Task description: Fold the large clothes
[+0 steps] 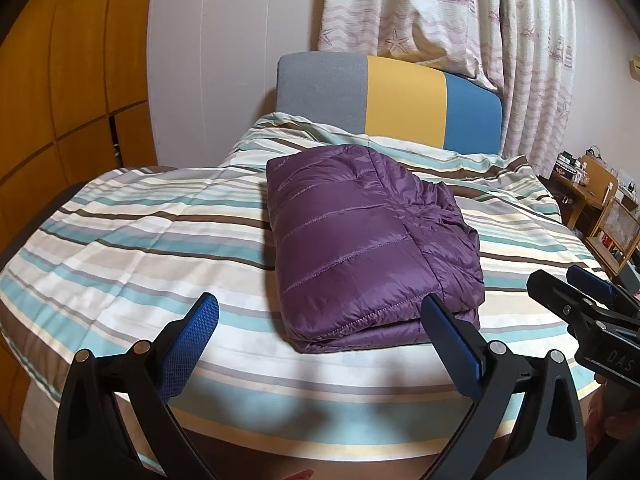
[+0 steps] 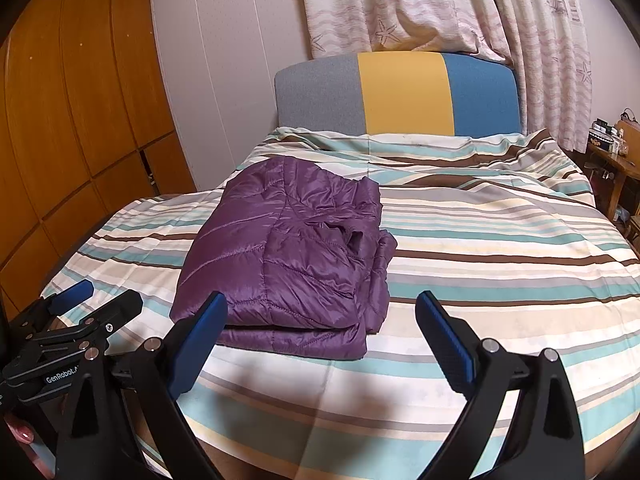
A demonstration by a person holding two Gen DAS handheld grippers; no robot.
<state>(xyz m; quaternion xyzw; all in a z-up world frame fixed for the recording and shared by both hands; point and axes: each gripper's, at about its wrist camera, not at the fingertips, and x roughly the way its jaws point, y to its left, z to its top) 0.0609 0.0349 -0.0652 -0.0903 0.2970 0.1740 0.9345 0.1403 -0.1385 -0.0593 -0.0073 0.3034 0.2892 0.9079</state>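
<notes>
Left tool (image 1: 320,320) spread empty, folded purple jacket (image 1: 368,240) on bed (image 1: 120,240)

A purple quilted puffer jacket (image 1: 372,240) is lying folded into a thick rectangle on the striped bedspread (image 1: 132,240), its loose edges bunching along the right side. The left gripper (image 1: 320,320) is hovering over the near edge of the bed with its blue-padded fingers (image 1: 192,344) spread wide, gripping nothing; the right finger's tip is overlapping the jacket's near right corner in the view, though contact cannot be judged. The right gripper (image 1: 576,284) is reaching in from the right edge, off the jacket. A grey, yellow and blue headboard (image 1: 400,100) is standing behind, with ship-print curtains (image 1: 460,8) hanging above it and a wooden wardrobe (image 1: 72,80) standing at the left.
</notes>
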